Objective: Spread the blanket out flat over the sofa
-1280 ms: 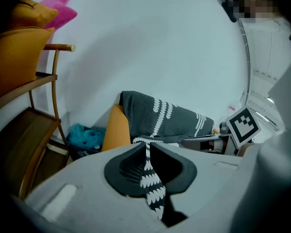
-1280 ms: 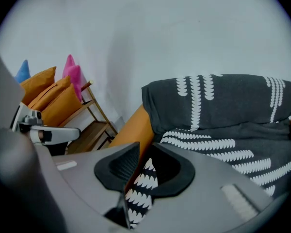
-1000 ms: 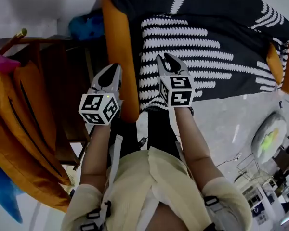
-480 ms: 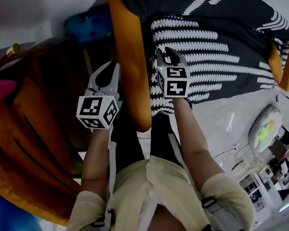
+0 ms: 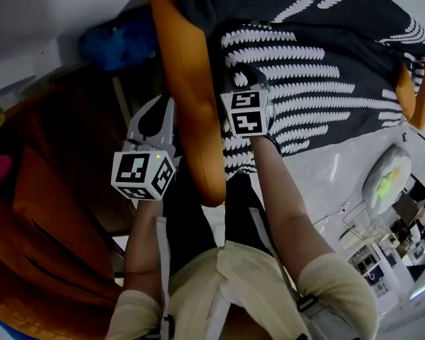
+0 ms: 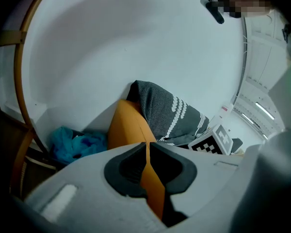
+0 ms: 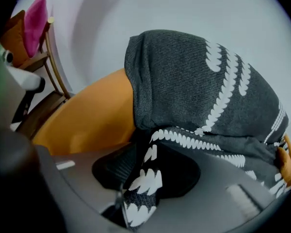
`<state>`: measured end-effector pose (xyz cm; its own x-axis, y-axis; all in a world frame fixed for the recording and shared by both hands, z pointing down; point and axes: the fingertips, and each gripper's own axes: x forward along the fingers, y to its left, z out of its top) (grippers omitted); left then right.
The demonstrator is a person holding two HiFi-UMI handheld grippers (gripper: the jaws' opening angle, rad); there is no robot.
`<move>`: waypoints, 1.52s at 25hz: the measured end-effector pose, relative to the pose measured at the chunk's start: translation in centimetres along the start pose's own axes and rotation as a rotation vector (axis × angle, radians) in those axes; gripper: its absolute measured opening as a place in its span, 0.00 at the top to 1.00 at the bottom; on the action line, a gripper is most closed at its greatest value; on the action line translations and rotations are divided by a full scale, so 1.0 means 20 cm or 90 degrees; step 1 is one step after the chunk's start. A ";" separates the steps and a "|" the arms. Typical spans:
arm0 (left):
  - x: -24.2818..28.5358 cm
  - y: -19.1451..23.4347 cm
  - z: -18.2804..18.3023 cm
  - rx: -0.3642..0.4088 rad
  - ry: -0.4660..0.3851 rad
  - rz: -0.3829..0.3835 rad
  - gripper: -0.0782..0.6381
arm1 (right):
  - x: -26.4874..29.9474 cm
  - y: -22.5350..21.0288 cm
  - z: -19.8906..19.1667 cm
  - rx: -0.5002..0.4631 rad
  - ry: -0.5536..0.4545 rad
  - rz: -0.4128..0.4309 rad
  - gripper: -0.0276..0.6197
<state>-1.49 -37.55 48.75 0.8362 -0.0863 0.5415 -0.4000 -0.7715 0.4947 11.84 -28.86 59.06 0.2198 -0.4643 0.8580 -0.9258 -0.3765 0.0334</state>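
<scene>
Head view: the blanket (image 5: 319, 55) is seen draped over the seat and back of the orange sofa (image 5: 188, 98). Its left edge lies against the near armrest.
Left tongs: the left gripper (image 5: 168, 105) is held just left of that armrest. Its jaws are brought together and nothing is taken.
Right tongs: the right gripper (image 5: 245, 78) is set at the blanket's near-left edge. Its jaws are opening, with a patterned fold lying between them.
Handling: the blanket is judged soft, light and limp. It is likely to sag and wrinkle rather than slip, and nothing about it is fragile.
Hold: the hem is best taken at 2 points well apart, so that the cloth can be drawn taut.
Right gripper view only: the fold between the jaws is shown. In the head view it is masked by the marker cube.
Head view only: the whole spread is shown, with a bare orange arm (image 5: 411, 94) at the far right.
</scene>
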 end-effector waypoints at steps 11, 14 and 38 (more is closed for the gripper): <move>0.09 0.02 0.03 0.005 0.004 -0.009 0.85 | 0.23 -0.03 -0.12 -0.113 0.082 -0.012 0.62; 0.11 0.06 0.01 0.001 0.004 -0.004 0.85 | 0.30 -0.03 -0.20 -0.128 0.116 -0.018 0.62; 0.07 -0.24 -0.02 0.059 0.033 -0.043 0.85 | -0.20 -0.23 -0.04 0.049 -0.067 0.045 0.91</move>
<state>1.50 -33.66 47.38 0.8390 -0.0014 0.5441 -0.3050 -0.8294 0.4681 14.91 -24.74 55.96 0.1900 -0.5719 0.7980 -0.9146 -0.3986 -0.0678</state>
